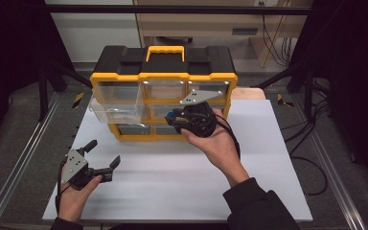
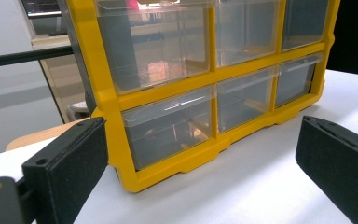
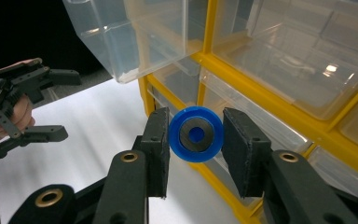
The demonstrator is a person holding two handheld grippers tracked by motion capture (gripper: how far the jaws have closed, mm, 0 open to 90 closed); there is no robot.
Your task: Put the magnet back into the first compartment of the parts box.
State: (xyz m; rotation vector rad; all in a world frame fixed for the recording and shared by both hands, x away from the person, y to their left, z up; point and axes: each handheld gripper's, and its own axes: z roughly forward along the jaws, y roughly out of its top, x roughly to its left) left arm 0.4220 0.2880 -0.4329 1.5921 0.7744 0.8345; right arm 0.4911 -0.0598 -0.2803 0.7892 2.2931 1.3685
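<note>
High view: yellow-and-black drawer cabinet point(image 1: 163, 91) stands at the far side of a white board point(image 1: 182, 177); one clear drawer point(image 1: 117, 109) at the cabinet's left is pulled out toward the person; right gripper point(image 1: 173, 118) held up in front of the cabinet's middle drawers, grey plate on top, a blue part just visible at its tip; left gripper point(image 1: 104, 155) low over the board's near left, well apart from the cabinet, jaws spread wide, nothing between them.

Left gripper view: both black jaws stand far apart at the picture's edges, gap bare; beyond them the cabinet point(image 2: 168, 84) front on the board point(image 2: 261, 177), clear drawers shut in this part of it.

Right gripper view: right gripper point(image 3: 196, 135) has its two pads clamped on a blue ring point(image 3: 196, 134), one pad on each side of its rim; ring has a grey metal centre with a blue hole, face turned to the camera; ring is off the board point(image 3: 98, 126), just before the cabinet's point(image 3: 242, 84) yellow frame; pulled-out drawer point(image 3: 135, 37) juts above and to the left; left gripper point(image 3: 25, 105) farther off at the left edge, open.
</note>
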